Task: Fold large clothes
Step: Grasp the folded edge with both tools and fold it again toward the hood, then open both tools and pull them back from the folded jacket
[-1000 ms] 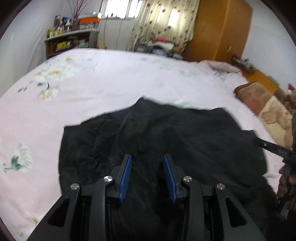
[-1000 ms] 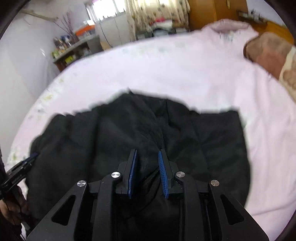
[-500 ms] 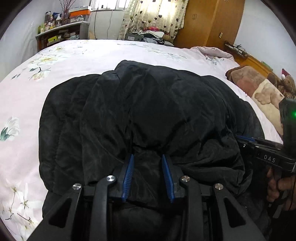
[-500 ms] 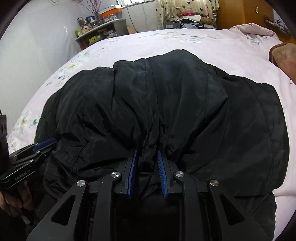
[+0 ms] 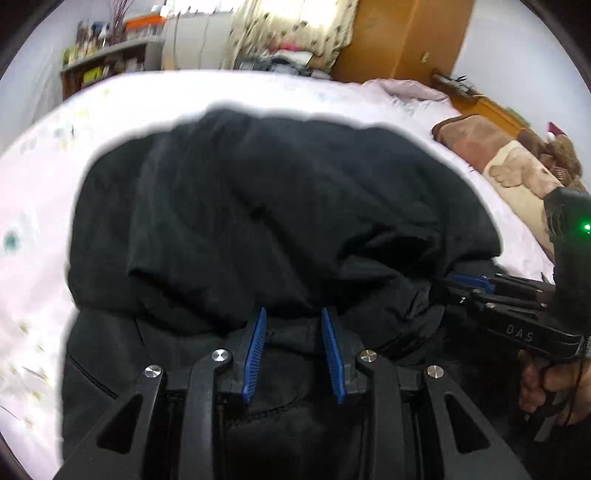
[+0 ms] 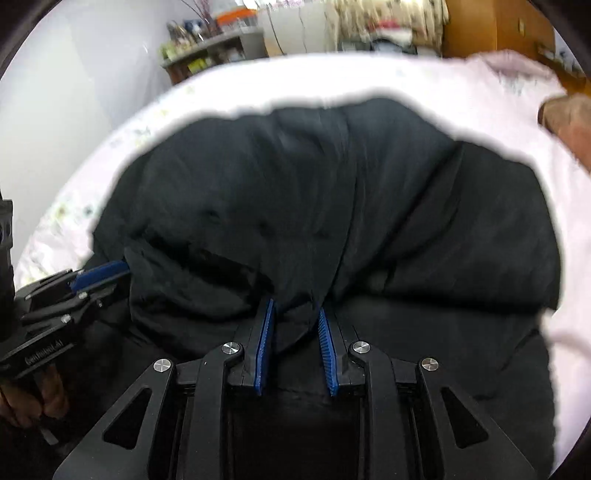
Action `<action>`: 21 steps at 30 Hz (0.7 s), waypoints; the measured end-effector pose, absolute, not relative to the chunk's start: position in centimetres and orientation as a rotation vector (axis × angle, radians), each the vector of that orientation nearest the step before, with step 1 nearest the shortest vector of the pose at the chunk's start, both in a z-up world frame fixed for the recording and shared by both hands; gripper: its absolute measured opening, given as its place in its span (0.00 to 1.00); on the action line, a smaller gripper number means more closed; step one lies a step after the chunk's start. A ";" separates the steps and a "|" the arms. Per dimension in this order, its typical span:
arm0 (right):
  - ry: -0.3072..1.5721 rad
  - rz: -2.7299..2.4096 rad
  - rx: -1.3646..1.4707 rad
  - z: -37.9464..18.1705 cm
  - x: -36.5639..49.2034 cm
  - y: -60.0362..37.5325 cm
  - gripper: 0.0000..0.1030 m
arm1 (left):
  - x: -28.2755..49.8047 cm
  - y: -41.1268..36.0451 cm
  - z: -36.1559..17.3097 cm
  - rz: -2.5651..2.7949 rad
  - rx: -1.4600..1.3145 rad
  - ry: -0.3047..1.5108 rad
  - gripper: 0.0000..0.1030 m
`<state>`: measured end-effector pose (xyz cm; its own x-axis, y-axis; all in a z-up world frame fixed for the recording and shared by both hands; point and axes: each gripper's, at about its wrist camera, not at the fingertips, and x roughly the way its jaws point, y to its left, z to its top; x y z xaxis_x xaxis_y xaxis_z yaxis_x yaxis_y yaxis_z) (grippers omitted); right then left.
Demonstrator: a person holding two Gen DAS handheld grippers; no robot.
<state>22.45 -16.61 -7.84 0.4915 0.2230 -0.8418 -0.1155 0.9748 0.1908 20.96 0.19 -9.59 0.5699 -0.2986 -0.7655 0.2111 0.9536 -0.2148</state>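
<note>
The black coat (image 5: 280,206) lies doubled on the bed (image 5: 44,192), soft, puffy, likely slippery. Left tongs (image 5: 293,321) and right tongs (image 6: 295,310) each pinch its folded edge; bunched hems grip best.

Motion blur smears the shelf (image 5: 110,62) at eleven o'clock and the curtain (image 5: 295,22) at twelve, their details unreadable. The black jacket (image 5: 280,206) runs off at six o'clock, hiding most of the pink bedsheet (image 5: 33,177) beneath.
</note>
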 end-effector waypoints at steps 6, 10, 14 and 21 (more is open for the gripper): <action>1.043 0.189 0.074 -9.3 22.8 -16.1 0.23 | 21.6 -0.1 -10.4 -0.287 -0.096 0.920 0.32; 1.043 0.185 0.066 -9.9 23.1 -15.8 0.23 | 21.6 -0.3 -10.5 -0.284 -0.093 0.920 0.32; 1.037 0.183 0.059 -9.9 23.1 -15.8 0.23 | 21.6 0.0 -10.8 -0.276 -0.085 0.909 0.32; 1.061 0.192 0.096 -8.5 22.8 -16.2 0.26 | 21.0 -1.0 -9.2 -0.246 -0.070 0.928 0.32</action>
<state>22.76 -16.19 -8.47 0.4729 0.2027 -0.8575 -0.1104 0.9791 0.1705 21.03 -1.03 -9.18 0.5737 -0.2395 -0.7833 0.1795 0.9698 -0.1651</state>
